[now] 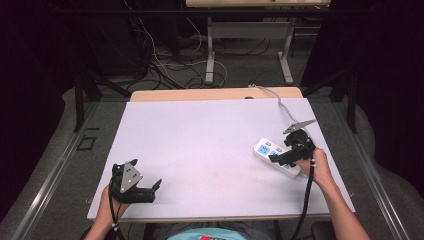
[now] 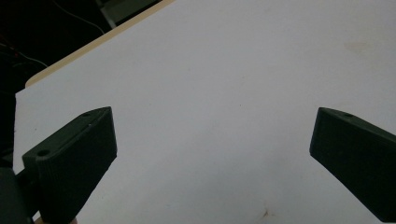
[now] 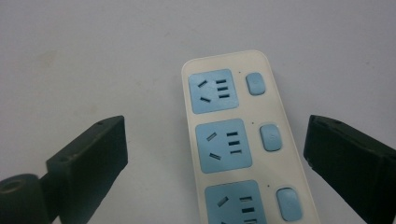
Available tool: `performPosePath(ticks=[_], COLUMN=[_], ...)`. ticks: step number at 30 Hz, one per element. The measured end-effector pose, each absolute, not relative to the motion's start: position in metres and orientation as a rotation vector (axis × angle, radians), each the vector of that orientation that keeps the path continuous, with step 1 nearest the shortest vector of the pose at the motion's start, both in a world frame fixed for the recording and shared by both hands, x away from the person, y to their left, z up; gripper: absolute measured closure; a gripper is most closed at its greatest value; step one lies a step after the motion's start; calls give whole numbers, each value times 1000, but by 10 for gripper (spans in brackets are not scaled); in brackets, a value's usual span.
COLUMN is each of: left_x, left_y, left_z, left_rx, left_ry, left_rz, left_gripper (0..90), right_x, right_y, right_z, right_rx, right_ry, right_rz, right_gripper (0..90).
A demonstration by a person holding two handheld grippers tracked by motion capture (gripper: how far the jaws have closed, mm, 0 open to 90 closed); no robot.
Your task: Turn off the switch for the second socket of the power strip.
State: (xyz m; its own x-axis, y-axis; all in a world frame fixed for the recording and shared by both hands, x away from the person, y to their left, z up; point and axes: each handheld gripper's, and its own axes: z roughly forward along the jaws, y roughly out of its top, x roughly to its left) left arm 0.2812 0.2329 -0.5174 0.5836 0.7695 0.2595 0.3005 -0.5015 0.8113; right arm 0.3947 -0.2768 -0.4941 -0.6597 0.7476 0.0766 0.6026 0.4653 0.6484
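A white power strip (image 1: pixel 270 152) with blue sockets and blue switches lies flat near the table's right edge. In the right gripper view the power strip (image 3: pixel 233 140) runs up the middle and shows three sockets, each with a switch beside it. My right gripper (image 1: pixel 276 159) hovers over it. Seen up close, the right gripper (image 3: pixel 217 128) is open, one jaw on each side of the strip, and neither pad touches it. My left gripper (image 1: pixel 154 191) rests near the front left of the table. Its own view shows the left gripper (image 2: pixel 212 121) wide open over bare white surface.
A white sheet (image 1: pixel 200 135) covers the table, with a strip of wood (image 1: pixel 210 94) showing along the far edge. The strip's grey cable (image 1: pixel 282 106) runs to the far right corner. Behind the table are floor cables and another table's legs (image 1: pixel 210 60).
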Motion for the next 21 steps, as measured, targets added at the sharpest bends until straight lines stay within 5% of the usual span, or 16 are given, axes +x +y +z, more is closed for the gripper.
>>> performPosePath(ticks=[21], left_x=[281], left_y=[234], left_z=[-517], left_rx=[2066], left_ry=[853], left_rz=[805], left_gripper=[3], right_x=[367], right_y=[-267], right_z=[-485], right_rx=[1096], right_ry=[2504], right_rz=[1012], right_gripper=[0])
